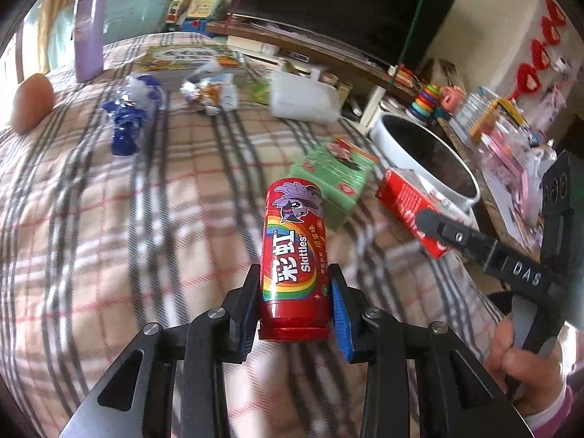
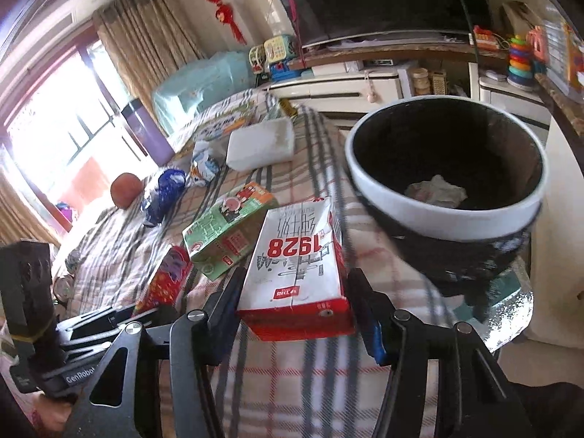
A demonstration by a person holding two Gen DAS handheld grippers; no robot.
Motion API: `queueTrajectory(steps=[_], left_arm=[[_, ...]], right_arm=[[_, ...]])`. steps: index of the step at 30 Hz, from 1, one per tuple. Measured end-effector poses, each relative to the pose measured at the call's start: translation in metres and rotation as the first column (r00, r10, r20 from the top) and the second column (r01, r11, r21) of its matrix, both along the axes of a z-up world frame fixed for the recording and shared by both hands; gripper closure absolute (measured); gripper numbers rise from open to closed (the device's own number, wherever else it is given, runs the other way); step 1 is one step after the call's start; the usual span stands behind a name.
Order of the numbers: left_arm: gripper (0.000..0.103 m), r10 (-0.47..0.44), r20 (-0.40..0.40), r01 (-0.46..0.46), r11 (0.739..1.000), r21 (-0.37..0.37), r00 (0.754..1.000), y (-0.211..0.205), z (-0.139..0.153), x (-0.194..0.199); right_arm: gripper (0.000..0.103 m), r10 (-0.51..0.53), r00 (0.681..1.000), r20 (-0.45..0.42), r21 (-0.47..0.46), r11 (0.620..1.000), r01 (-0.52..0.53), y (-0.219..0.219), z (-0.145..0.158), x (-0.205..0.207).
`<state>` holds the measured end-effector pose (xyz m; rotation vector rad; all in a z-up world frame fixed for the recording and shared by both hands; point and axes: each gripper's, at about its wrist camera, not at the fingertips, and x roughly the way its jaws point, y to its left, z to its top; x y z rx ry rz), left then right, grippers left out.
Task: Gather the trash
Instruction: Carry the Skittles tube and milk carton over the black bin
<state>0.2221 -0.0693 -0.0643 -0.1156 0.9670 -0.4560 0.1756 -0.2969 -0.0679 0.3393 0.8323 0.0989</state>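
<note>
Left claw (image 1: 295, 306) clamped on candy tube (image 1: 294, 255) near base — top-heavy, may pivot. Right claw (image 2: 294, 310) clamped on milk carton (image 2: 297, 266) — may miss bin (image 2: 438, 219) at table edge.

My left gripper (image 1: 295, 306) is filled by the red Skittles tube (image 1: 294, 252), my right gripper (image 2: 297, 304) by the red-and-white milk carton (image 2: 297, 266). Just ahead of both lies the green snack box (image 2: 228, 233), blocking the straight line. To its right the black bin with a white rim (image 2: 443, 219) stands open-mouthed. Left of the tube, the plaid cloth (image 1: 109, 219) lies bare up to the blue crumpled wrapper (image 1: 127, 124).
</note>
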Motion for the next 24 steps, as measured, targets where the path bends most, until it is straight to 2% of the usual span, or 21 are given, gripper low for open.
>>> queueTrajectory(steps=[13,24], left_arm=[[0.07,-0.08,0.064,0.081,0.997,-0.014,0.995,-0.031,0.031,-0.023],[0.07,-0.145,0.07,0.145,0.989,0.008,0.987,-0.074,0.033,0.002]], right_arm=[[0.047,-0.065,0.995,0.074,0.041,0.997,0.062,-0.038,0.022,-0.026],[0.047,-0.124,0.988,0.098,0.035,0.992,0.121,-0.068,0.03,-0.033]])
